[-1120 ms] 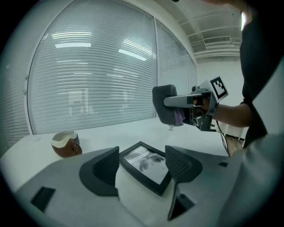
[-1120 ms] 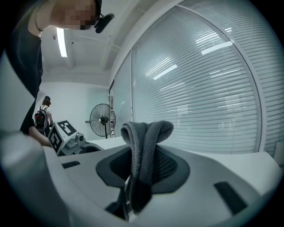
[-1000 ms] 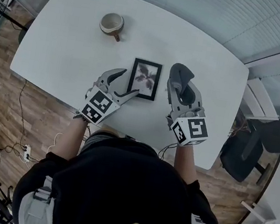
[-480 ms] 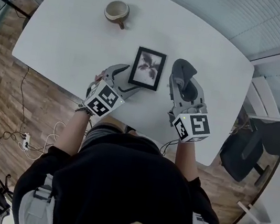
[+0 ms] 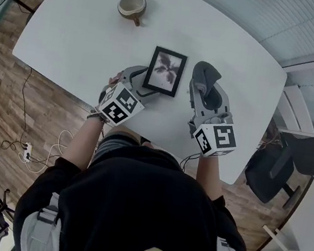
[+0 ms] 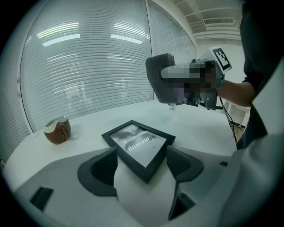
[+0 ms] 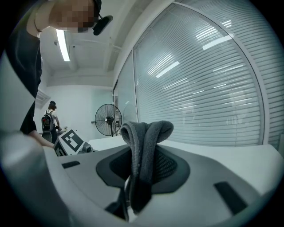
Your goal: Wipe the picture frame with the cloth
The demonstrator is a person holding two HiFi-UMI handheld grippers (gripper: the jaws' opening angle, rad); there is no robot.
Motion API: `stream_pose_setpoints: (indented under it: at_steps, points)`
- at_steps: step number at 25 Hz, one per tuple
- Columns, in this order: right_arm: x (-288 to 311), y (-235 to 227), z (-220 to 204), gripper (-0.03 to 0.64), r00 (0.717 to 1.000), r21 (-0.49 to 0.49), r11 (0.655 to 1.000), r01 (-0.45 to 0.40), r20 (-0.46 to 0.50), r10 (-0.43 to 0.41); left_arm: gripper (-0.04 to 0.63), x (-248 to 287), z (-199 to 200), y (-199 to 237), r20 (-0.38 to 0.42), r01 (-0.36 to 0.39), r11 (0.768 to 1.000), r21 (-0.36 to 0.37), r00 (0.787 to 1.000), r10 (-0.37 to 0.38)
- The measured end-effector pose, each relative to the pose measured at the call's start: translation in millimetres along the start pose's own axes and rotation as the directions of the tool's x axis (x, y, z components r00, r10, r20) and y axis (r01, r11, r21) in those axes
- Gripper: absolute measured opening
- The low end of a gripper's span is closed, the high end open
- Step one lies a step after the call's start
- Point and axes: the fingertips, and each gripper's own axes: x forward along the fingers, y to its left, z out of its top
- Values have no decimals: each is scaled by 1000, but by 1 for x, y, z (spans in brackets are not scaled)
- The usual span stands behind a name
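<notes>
Unlike the head view, the left gripper view shows gaps: left gripper (image 6: 143,162), tilted down, open astride frame (image 6: 137,141) corner; level right gripper (image 7: 146,165) clamps cloth (image 7: 148,133).

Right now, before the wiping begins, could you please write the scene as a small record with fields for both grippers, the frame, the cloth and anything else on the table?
picture frame: lies flat on the white table, picture side up
cloth: grey, folded, sticks out past the fingers, not touching the frame
left gripper: fingers apart, one on each side of the frame's near corner, no grip seen
right gripper: fingers shut on the cloth, beside the frame
other: brown cup at the table's far side, apart from the frame
</notes>
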Motion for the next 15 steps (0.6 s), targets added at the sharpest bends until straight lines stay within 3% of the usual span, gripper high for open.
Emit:
stream_pose_setpoints:
  at_steps: [11, 15]
  points:
    - [-1, 1, -1, 103, 1000, 7, 1000, 2, 7, -2, 353, 6, -1, 2, 8, 31, 996, -80, 1000, -30]
    - [0, 3, -3, 103, 1000, 7, 1000, -8, 3, 8, 353, 9, -7, 0, -12, 27, 998, -48, 1000, -28]
